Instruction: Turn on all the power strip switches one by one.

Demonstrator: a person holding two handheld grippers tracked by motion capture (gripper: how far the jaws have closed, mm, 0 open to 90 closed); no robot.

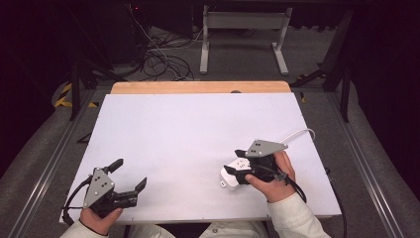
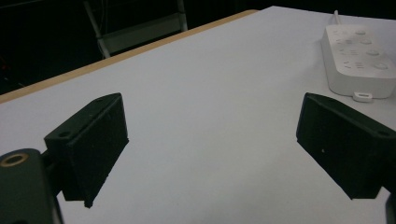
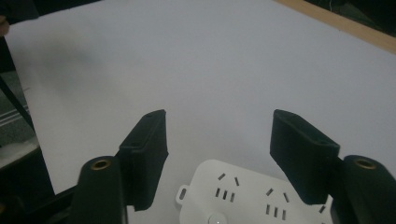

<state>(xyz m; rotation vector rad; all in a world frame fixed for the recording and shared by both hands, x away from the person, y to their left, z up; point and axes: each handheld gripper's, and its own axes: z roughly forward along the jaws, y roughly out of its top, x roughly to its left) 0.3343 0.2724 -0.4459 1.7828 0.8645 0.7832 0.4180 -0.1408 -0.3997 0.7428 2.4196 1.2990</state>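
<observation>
A white power strip (image 1: 232,177) lies flat on the white table (image 1: 198,129) at the front right, sockets up. Its white cord (image 1: 298,134) curls off behind the person's right hand. My right gripper (image 1: 234,162) hovers over the strip's near end, open; in the right gripper view the strip (image 3: 243,196) sits low between the spread black jaws of the right gripper (image 3: 217,135), and I cannot tell whether they touch it. My left gripper (image 1: 129,174) is open near the front left corner, holding nothing. In the left gripper view the strip (image 2: 359,60) lies beyond the left gripper (image 2: 212,126).
A bare wooden strip (image 1: 198,88) runs along the table's far edge. Behind it, on the dark floor, stand a grey desk frame (image 1: 242,29) and a tangle of cables (image 1: 158,59). Metal rails (image 1: 49,163) flank the table.
</observation>
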